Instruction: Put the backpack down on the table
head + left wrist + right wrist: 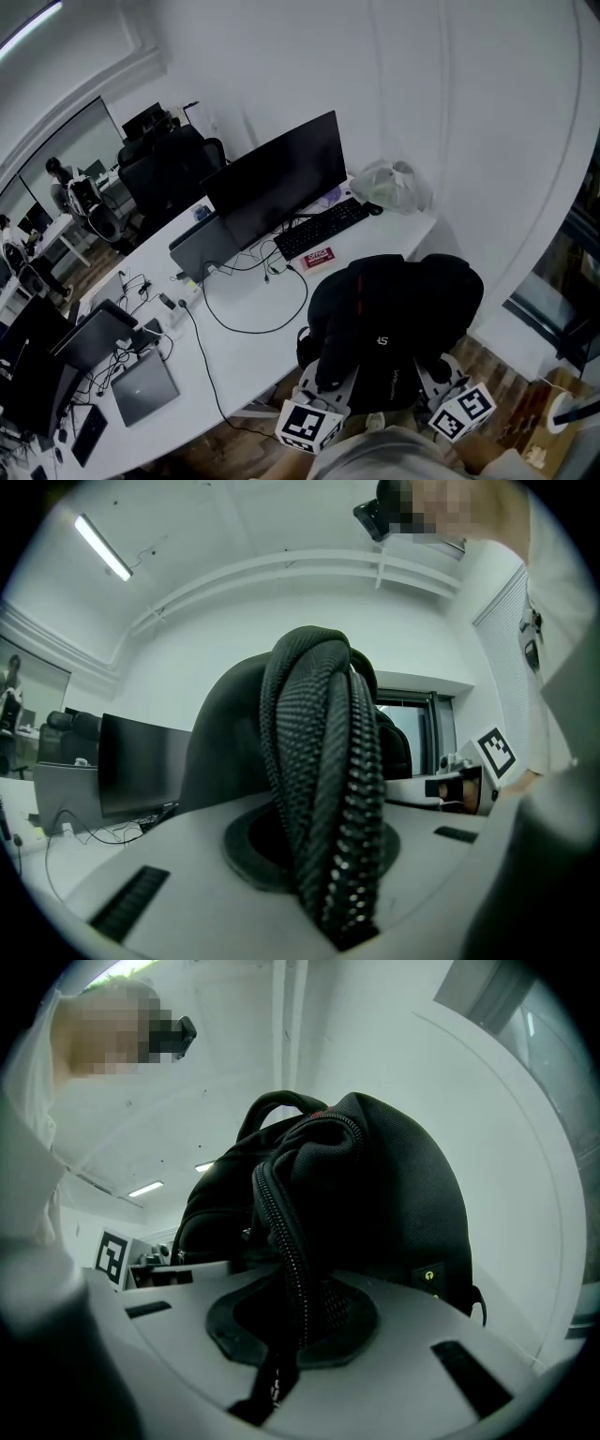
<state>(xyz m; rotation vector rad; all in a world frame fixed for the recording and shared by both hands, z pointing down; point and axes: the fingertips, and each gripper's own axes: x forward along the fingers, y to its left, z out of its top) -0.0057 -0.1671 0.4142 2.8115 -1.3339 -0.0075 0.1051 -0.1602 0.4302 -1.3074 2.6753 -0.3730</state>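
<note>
Looking down from the head view, a black backpack (394,319) hangs in front of the person at the right end of a long white surface (281,361). It overlaps the surface's near edge, with wooden floor showing beneath it. Whether its base touches the surface cannot be told. The left tool (328,382) grips the bag's left side and the right tool (437,373) grips its right side. In the left gripper view the jaws are nearly together, pinching a thick fold of woven fabric edged with zipper teeth. In the right gripper view the jaws are pressed just as narrowly on a zipper seam, with a small pull strap trailing below them. Further along the surface stand a dark monitor (277,178) and a keyboard (323,228). A white plastic bag (389,186) sits at the far right corner, and a laptop (145,386) lies with loose cables toward the left end. The bag looks soft and rounded, probably well filled and fairly heavy, so it would likely sag and slump once set down. Its fabric appears grippy, not slick, and not fragile. The padded seams, or the carry handle (277,1105) at its top, seem the firmest places to hold.
</note>
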